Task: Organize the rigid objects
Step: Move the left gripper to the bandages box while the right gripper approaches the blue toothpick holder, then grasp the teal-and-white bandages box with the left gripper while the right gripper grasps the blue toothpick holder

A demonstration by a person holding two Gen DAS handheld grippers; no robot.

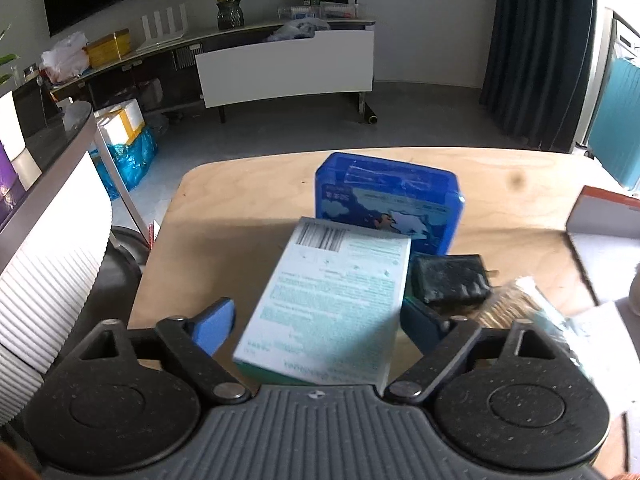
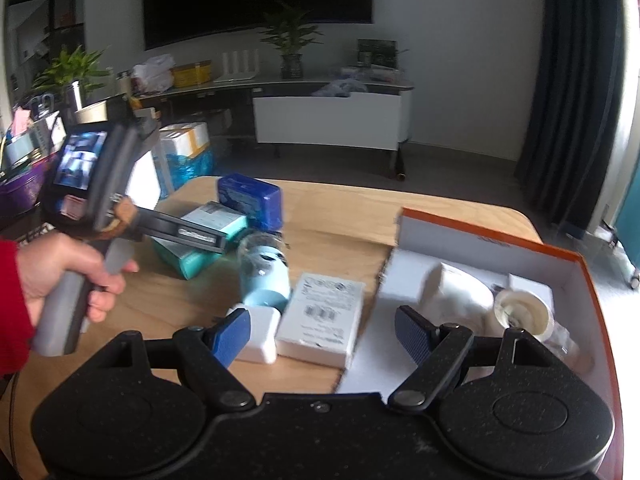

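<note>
1. The left gripper (image 1: 316,320) is standing with its jaws wide apart around a teal-and-white carton (image 1: 328,300); whether the blue pads (image 1: 216,322) are pressing on its sides I cannot tell, since a gap is showing at the left pad and the right edge is hidden.
2. That carton is running its long axis away from the left wrist camera, barcode end pointing toward the far edge of the wooden table (image 1: 240,208). In the right wrist view it is lying under the left gripper's fingers, near the table's far left part.
3. The right gripper (image 2: 322,330) is hanging with its jaws wide open and nothing in them, above a white box (image 2: 320,320) with printed labels.
4. The white box is lying flat, its long axis pointing away from the right wrist camera, its right edge just beside the open orange-rimmed box (image 2: 496,240).
5. One blue tin (image 1: 388,200) is sitting beyond the teal carton, its long side lying across the view.
6. One black block (image 1: 450,280) is lying just right of the carton.
7. One pale blue bottle (image 2: 266,276) is lying near the white box, and one small white adapter (image 2: 262,334) is sitting just left of it.
8. The orange-rimmed box is holding white items; one roll of tape (image 2: 520,312) is showing, the rest being too blurred to count.
9. A person's hand (image 2: 68,276), in a red sleeve (image 2: 12,308), is gripping the left gripper's handle.
</note>
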